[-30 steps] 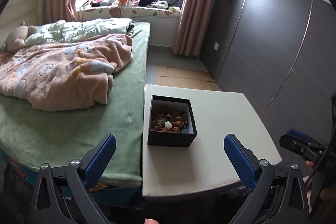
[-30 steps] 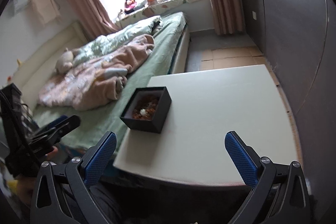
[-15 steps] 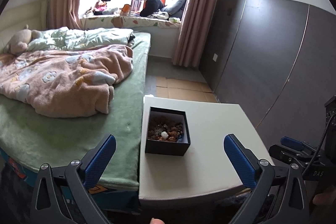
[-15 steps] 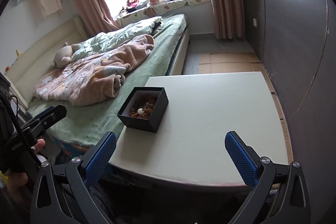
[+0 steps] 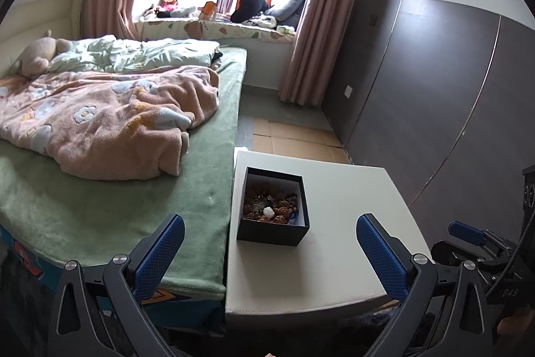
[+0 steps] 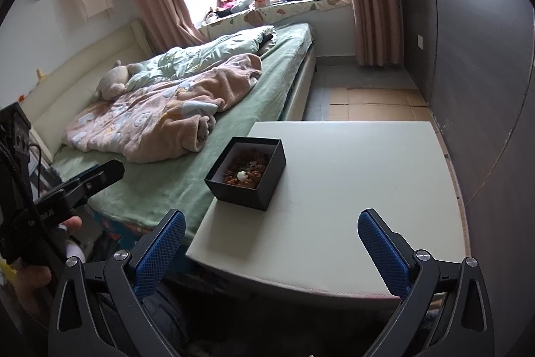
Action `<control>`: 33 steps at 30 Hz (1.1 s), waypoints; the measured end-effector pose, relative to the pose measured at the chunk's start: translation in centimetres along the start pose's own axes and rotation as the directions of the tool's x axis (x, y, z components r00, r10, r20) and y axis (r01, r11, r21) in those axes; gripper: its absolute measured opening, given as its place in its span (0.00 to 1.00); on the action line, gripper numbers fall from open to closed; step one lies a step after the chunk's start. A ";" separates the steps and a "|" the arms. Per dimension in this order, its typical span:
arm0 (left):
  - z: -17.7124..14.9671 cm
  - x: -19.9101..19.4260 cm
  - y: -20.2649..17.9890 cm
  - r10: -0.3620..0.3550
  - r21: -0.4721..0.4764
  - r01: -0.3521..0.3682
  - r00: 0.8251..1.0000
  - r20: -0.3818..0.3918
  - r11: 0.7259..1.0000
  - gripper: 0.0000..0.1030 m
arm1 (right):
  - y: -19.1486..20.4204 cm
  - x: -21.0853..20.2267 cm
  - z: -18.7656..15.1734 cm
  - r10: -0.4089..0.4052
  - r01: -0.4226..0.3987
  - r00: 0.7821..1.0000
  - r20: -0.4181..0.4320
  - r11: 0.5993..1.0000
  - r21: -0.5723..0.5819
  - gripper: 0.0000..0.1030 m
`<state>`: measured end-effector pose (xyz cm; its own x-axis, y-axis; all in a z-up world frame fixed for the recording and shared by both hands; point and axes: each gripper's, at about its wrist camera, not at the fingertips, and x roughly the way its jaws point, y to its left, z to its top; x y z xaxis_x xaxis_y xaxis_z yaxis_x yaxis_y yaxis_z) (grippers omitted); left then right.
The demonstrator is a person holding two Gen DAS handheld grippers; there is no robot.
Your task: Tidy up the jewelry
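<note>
While one black box (image 5: 272, 209) of jewelry (image 5: 270, 205) sits on the tabletop (image 5: 334, 260) beside the bed (image 5: 100, 206), the left hand-held gripper (image 5: 267, 251) and right hand-held gripper (image 6: 272, 248) hover before it, both spread wide, grasping nothing.

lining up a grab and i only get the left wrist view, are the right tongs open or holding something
Observer: The right tongs are wide open and empty, held before the near edge of the white square table.
Operator: and where does my left one sit from there
Observer: The left tongs hang left of the table, in front of the green-sheeted bed, short of the open black square box.
</note>
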<state>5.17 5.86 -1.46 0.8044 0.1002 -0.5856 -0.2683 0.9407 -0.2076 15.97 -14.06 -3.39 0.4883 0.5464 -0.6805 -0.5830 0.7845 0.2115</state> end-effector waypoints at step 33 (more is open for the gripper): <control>-0.4 -1.0 -2.7 0.001 0.098 -0.001 1.000 -0.002 0.995 1.00 | 0.8 -1.5 -0.1 0.002 -0.002 1.000 0.013 1.000 -0.011 1.00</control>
<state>4.92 3.15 -0.64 0.8032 0.1010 -0.5871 -0.2158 0.9679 -0.1287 14.74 -14.30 -2.23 0.4956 0.5520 -0.6706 -0.5911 0.7800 0.2053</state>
